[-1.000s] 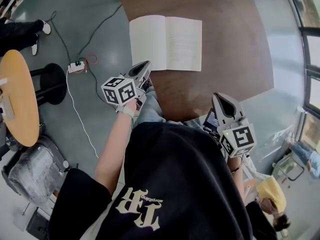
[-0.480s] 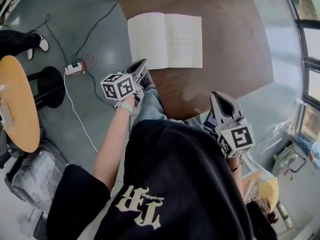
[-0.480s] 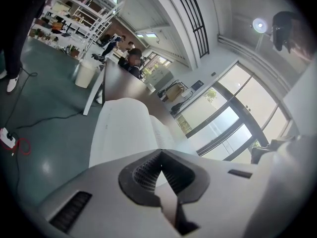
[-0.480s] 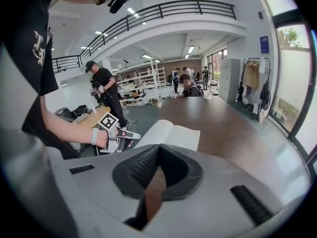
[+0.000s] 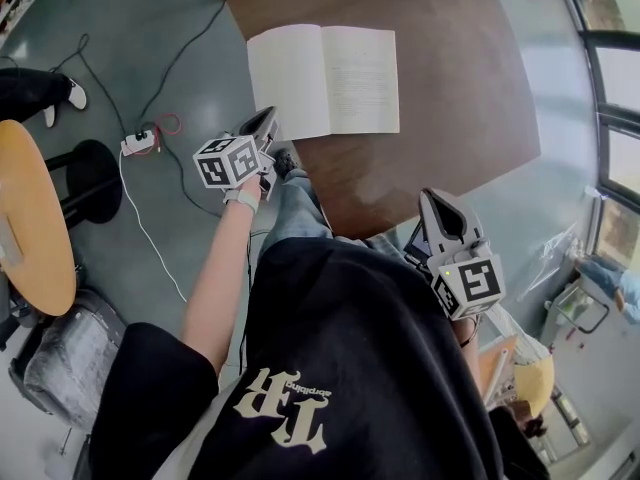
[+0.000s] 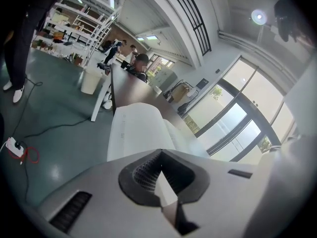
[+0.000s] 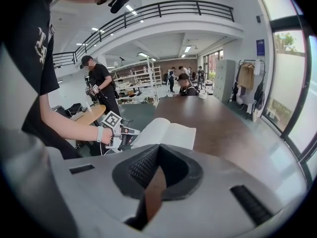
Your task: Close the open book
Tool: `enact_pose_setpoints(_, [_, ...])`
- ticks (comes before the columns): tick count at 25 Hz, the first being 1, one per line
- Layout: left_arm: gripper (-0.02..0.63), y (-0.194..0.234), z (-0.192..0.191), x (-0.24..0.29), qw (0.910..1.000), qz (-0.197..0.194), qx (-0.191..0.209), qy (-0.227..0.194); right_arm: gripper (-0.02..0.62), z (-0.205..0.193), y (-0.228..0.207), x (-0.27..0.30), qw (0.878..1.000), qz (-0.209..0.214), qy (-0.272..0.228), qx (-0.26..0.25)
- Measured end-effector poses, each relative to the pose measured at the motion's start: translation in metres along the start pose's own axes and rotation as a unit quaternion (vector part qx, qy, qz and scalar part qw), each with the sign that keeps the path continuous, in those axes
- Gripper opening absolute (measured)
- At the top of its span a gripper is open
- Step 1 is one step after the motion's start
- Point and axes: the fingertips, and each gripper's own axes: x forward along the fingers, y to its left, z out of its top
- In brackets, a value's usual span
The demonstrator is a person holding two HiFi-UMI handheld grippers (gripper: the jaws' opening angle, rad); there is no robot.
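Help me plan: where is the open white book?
In the head view, the open white book lies flat at the dark wooden table's left edge, just beyond the left gripper.

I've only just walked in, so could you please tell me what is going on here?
A person holds a gripper in each hand at a brown table. An open book lies flat on it, not yet closed. The left gripper, jaws shut, is beside the book's near left corner; the right gripper, also shut and empty, hangs back by the person's body.
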Motion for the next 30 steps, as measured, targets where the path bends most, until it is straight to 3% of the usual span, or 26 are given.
enact_pose_setpoints(3, [0.003, -0.021, 0.01, 0.009, 0.9997, -0.021, 0.015, -0.006, -0.012, -0.002, -0.001, -0.003, 1.0, -0.006, 0.003, 0.002])
enact_pose_setpoints(8, [0.003, -0.043, -0.001, 0.04, 0.9978, -0.048, 0.037, 0.024, -0.012, -0.002, 0.006, -0.003, 1.0, -0.012, 0.003, -0.002])
enact_pose_setpoints(16, [0.003, 0.001, -0.016, 0.063, 0.9977, 0.012, 0.034, 0.057, -0.012, -0.008, 0.006, -0.009, 1.0, -0.029, 0.007, 0.007])
enact_pose_setpoints(24, [0.003, 0.024, -0.03, 0.067, 0.995, 0.025, 0.041, 0.088, -0.012, -0.015, 0.006, -0.013, 0.999, -0.037, 0.009, 0.015])
enact_pose_setpoints(30, [0.003, 0.031, -0.03, 0.066, 0.9956, 0.029, 0.037, 0.082, -0.012, -0.018, 0.006, -0.017, 0.999, -0.043, 0.011, 0.02])
